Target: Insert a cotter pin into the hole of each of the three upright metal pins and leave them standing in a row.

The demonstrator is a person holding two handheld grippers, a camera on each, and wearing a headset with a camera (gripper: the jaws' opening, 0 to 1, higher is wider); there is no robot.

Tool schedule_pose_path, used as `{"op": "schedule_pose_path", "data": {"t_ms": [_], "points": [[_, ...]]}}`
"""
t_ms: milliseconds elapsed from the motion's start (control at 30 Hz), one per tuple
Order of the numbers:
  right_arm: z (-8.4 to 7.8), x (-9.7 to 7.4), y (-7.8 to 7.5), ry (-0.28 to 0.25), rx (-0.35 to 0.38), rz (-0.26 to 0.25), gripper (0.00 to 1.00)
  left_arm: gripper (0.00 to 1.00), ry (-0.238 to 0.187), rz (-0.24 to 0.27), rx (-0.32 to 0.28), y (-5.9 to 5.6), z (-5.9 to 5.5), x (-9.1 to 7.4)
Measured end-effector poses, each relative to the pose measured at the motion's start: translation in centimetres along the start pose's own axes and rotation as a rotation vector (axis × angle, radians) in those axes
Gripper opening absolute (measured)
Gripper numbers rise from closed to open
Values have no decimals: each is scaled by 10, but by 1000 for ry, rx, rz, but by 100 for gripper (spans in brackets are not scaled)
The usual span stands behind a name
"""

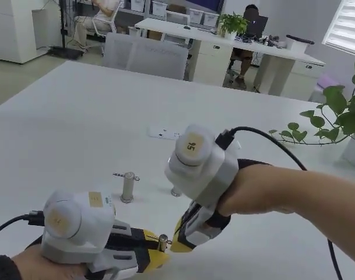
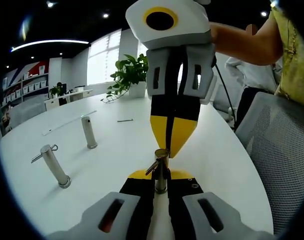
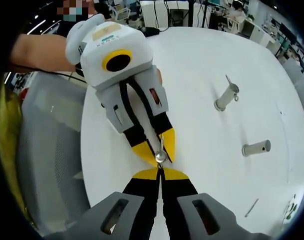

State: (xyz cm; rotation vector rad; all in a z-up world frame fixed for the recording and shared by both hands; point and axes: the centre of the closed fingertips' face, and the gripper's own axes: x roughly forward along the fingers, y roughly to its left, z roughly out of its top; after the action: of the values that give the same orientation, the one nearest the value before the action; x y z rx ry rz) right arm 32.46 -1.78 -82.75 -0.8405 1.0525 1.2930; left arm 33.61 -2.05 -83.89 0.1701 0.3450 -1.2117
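Left hand-held gripper (image 2: pixel 160 177) clamps the near metal pin (image 2: pixel 161 161) upright on the bench (image 2: pixel 117 145); right hand-held gripper (image 3: pixel 161 173) pinches a cotter pin (image 2: pixel 152 167) at its hole.

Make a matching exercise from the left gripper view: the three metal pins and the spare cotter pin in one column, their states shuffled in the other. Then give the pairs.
Things:
1. front pin
2. left pin
3. far pin
4. spare cotter pin

States:
A. lies flat on the table
B. stands free, with a fitted cotter pin through it
C. clamped by the left gripper
D. stands free, nothing through it

Pairs: 1-C, 2-B, 3-D, 4-A.
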Motion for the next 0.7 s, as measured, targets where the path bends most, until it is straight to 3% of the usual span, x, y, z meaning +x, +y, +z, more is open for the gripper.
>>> {"op": "schedule_pose_path", "data": {"t_ms": [167, 367, 700], "points": [[-6, -7, -2, -14, 18, 2, 8, 7, 0, 1, 0, 0, 0, 0], [5, -18, -3, -79, -11, -17, 14, 7, -1, 2, -1, 0, 1, 0], [10, -14, -1, -109, -25, -18, 18, 7, -4, 3, -4, 0, 1, 1]]}}
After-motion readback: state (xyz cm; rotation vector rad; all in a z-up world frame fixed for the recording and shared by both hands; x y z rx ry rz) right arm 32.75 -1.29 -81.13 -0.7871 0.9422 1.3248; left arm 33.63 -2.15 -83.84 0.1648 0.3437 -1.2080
